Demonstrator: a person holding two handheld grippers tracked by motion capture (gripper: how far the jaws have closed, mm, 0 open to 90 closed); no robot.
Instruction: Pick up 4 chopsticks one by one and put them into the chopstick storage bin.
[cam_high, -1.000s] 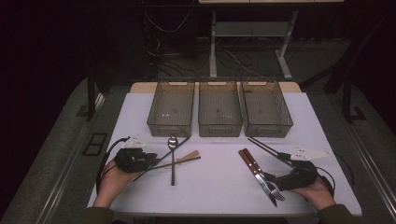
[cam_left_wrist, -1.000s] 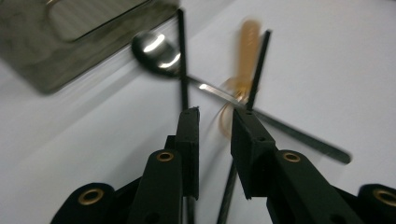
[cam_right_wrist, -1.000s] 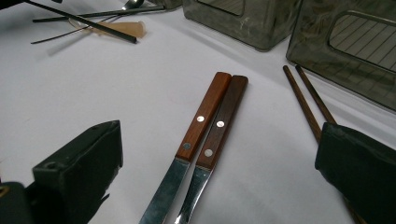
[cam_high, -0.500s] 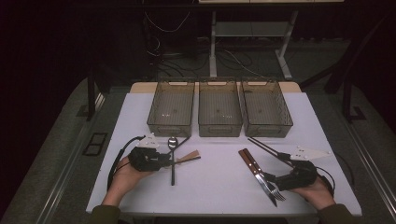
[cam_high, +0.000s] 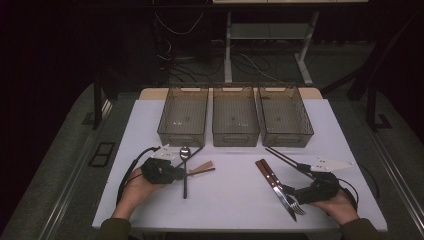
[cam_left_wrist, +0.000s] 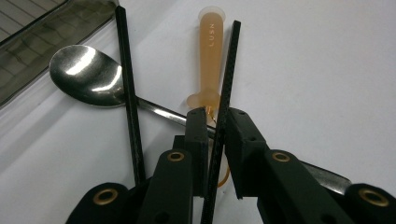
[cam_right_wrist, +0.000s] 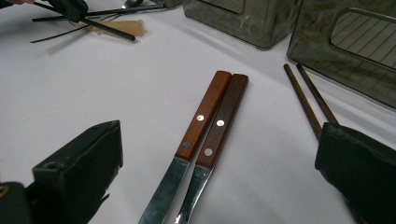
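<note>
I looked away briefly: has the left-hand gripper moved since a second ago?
Yes. The left gripper slid right, toward the spoon, its jaws closing on a black chopstick.

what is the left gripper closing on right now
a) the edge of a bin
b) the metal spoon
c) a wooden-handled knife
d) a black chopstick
d: in the left gripper view the left gripper has a black chopstick running up between its jaws, which have just been closing and now sit against it, while the metal spoon lies beside it on the table.

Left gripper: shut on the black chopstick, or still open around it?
Shut on it. In the left gripper view, the left gripper has just been closing, its pads pressing one black chopstick.
</note>
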